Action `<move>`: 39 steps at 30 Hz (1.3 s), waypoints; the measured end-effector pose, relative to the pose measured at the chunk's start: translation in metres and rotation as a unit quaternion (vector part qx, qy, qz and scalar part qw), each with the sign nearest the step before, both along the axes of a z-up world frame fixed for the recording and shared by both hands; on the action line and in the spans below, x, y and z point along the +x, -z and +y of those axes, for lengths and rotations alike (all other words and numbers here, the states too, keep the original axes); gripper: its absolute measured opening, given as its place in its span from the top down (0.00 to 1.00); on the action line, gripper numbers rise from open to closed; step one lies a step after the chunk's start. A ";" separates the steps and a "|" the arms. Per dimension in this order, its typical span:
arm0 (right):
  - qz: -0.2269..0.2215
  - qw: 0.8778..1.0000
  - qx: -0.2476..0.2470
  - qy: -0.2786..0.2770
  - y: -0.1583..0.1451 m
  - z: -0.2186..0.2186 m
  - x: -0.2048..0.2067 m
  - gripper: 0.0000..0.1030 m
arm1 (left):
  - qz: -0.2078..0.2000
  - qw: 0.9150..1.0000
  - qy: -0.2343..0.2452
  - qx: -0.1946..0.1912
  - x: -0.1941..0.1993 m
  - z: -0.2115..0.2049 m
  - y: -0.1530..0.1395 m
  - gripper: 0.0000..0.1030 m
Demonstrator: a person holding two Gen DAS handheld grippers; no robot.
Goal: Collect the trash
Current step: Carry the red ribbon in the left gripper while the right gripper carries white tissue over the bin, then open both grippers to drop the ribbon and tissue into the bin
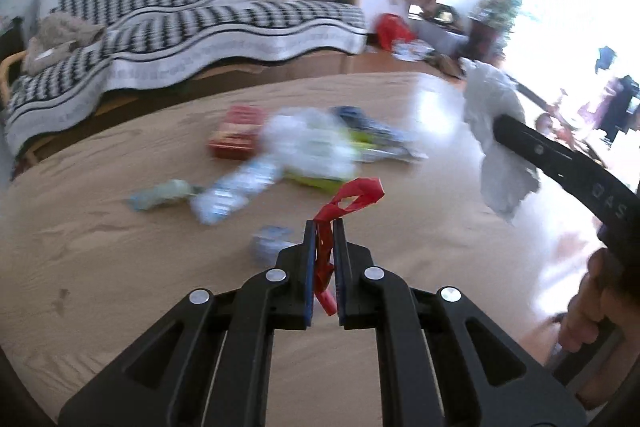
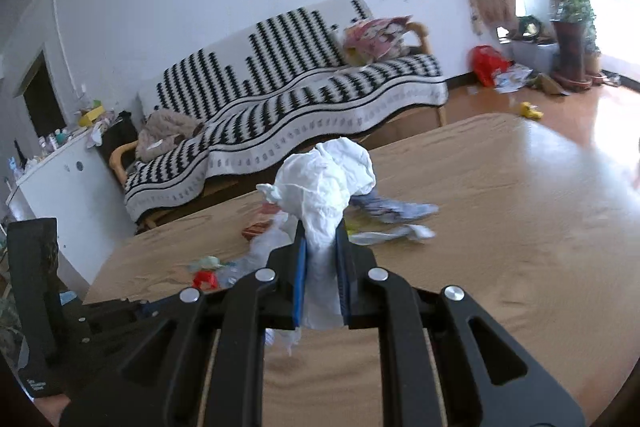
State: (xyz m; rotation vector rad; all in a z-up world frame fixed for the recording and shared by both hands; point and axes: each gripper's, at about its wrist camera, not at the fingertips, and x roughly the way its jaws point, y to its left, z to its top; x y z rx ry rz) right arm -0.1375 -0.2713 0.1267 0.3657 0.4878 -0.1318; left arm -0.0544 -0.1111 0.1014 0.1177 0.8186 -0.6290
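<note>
Left wrist view
Left hand-held gripper [image 1: 324,227]: lower centre of the frame, jaws closed on a red plastic scrap [image 1: 352,197]; the scrap passes between the blue pads [image 1: 307,259] and loops out above the tips.
Right hand-held gripper [image 1: 500,125]: right side of the frame, black body slanting down to the right edge; a white crumpled tissue [image 1: 496,139] hangs at its tip.
Hand [image 1: 588,311]: lower right, wrapped around the black handle.
Surface [image 1: 120,267]: light wood grain, filling the middle of the frame.
Trash pile [image 1: 304,147]: centre of the frame, blurred; a red box [image 1: 236,135] at its left, a clear plastic bottle [image 1: 232,191] lying toward the lower left.
Sofa [image 1: 192,23]: upper left, under a black-and-white patterned cover.

Right wrist view
Right hand-held gripper [image 2: 322,227]: lower centre, jaws clamped on the white crumpled tissue [image 2: 328,183], which bulges above the tips and hangs below the pads.
Left hand-held gripper [image 2: 116,311]: lower left, only partly visible; jaw state cannot be told here.
Red plastic scrap [image 2: 205,279]: small, left of centre, beside the left device.
Surface [image 2: 500,227]: wood, glare at upper right.
Sofa [image 2: 300,87]: centre background.
Potted plant [image 2: 572,7]: upper right, by the bright window.
</note>
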 end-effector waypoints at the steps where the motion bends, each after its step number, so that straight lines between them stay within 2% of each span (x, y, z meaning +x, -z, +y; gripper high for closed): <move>1: 0.000 1.000 0.001 0.007 -0.004 -0.008 -0.013 0.87 | 0.001 1.000 0.011 -0.005 -0.012 -0.010 -0.004 0.93; 5: -0.010 0.999 0.005 0.041 -0.017 -0.043 -0.087 0.87 | 0.027 0.996 0.078 -0.035 -0.072 -0.057 -0.013 0.93; 9: -0.009 0.997 0.013 0.071 -0.014 -0.073 -0.158 0.87 | 0.076 0.986 0.146 -0.026 -0.130 -0.108 0.009 0.93; 11: 0.008 0.996 0.028 0.086 0.001 -0.086 -0.180 0.87 | 0.103 0.982 0.158 -0.017 -0.149 -0.127 0.033 0.93; 14: 0.074 0.988 0.063 0.122 0.056 -0.103 -0.208 0.87 | 0.151 0.975 0.162 0.008 -0.169 -0.156 0.082 0.93; 16: 0.110 0.981 0.077 0.137 0.091 -0.106 -0.220 0.87 | 0.133 0.974 0.178 0.049 -0.187 -0.173 0.110 0.93; 18: 0.141 0.974 0.104 0.145 0.127 -0.110 -0.230 0.87 | 0.147 0.965 0.201 0.081 -0.201 -0.188 0.140 0.93; 20: 0.167 0.965 0.132 0.150 0.157 -0.117 -0.236 0.87 | 0.152 0.959 0.218 0.101 -0.207 -0.199 0.152 0.93; 22: 0.187 0.958 0.155 0.153 0.177 -0.123 -0.238 0.87 | 0.138 0.956 0.230 0.120 -0.211 -0.204 0.157 0.93; 23: 0.193 0.954 0.168 0.155 0.186 -0.127 -0.239 0.87 | 0.146 0.954 0.232 0.125 -0.211 -0.205 0.161 0.93; 26: 0.194 0.952 0.176 0.159 0.193 -0.132 -0.240 0.87 | 0.170 0.952 0.223 0.125 -0.205 -0.202 0.168 0.93; 30: 0.195 0.951 0.181 0.155 0.196 -0.136 -0.238 0.87 | 0.180 0.952 0.214 0.121 -0.198 -0.197 0.171 0.93; 35: 0.197 0.948 0.195 0.157 0.197 -0.137 -0.236 0.87 | 0.170 0.952 0.219 0.128 -0.199 -0.201 0.172 0.93; 36: 0.193 0.947 0.201 0.157 0.197 -0.138 -0.236 0.84 | 0.166 0.953 0.218 0.130 -0.199 -0.203 0.172 0.88; 37: 0.193 0.946 0.207 0.158 0.197 -0.140 -0.235 0.68 | 0.165 0.953 0.217 0.133 -0.200 -0.204 0.173 0.80; 38: 0.192 0.945 0.212 0.161 0.197 -0.141 -0.236 0.33 | 0.168 0.952 0.217 0.132 -0.203 -0.203 0.173 0.39; 39: 0.183 0.944 0.216 0.167 0.195 -0.143 -0.239 0.19 | 0.163 0.955 0.212 0.128 -0.204 -0.202 0.172 0.05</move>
